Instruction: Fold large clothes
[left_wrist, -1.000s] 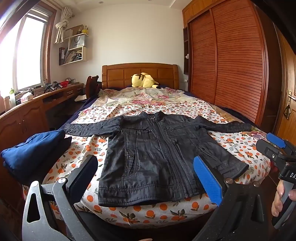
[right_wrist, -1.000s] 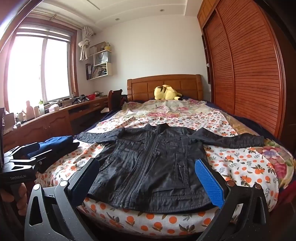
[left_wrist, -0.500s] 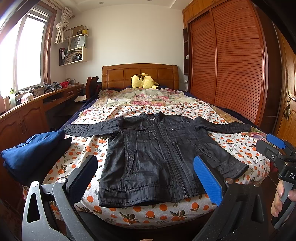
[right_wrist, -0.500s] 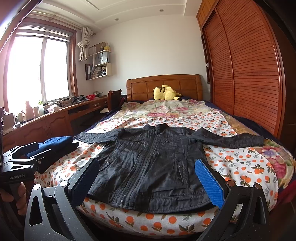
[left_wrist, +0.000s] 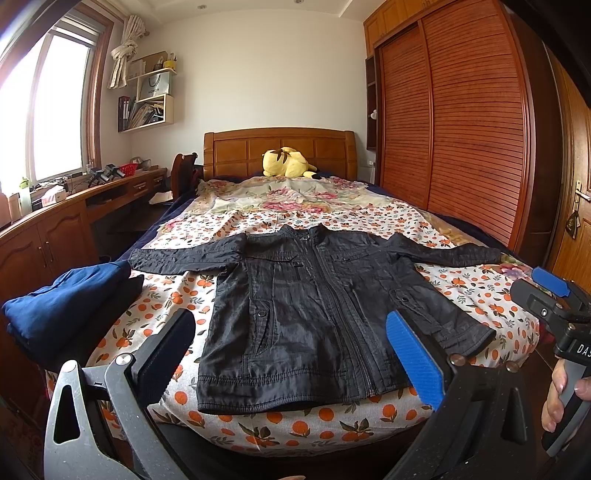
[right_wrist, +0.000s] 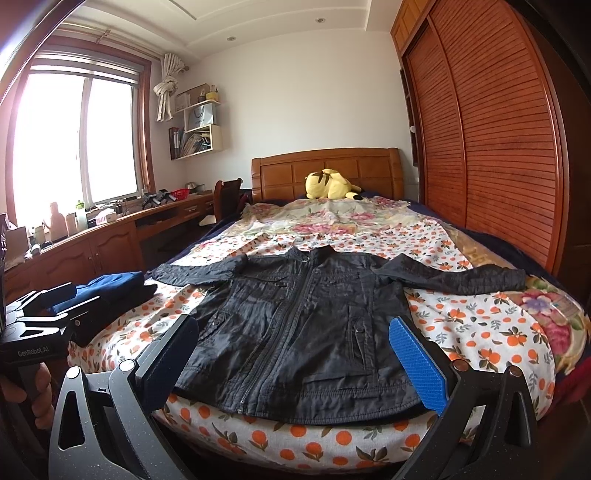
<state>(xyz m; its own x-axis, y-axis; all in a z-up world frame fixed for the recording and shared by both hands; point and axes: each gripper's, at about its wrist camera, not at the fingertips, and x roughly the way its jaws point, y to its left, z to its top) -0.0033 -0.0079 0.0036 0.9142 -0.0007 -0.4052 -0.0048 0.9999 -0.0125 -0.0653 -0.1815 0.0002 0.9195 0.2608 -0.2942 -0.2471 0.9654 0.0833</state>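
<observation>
Left wrist view: black zip-front fabric jacket (left_wrist: 314, 310) lies flat, sleeves spread, on orange-print bedsheet (left_wrist: 480, 291) at foot of bed. Left gripper (left_wrist: 291, 350) & right gripper (right_wrist: 295, 354) both gape wide, empty, short of hem. Folded navy-blue clothes pile (left_wrist: 62, 306) beside left sleeve.
</observation>
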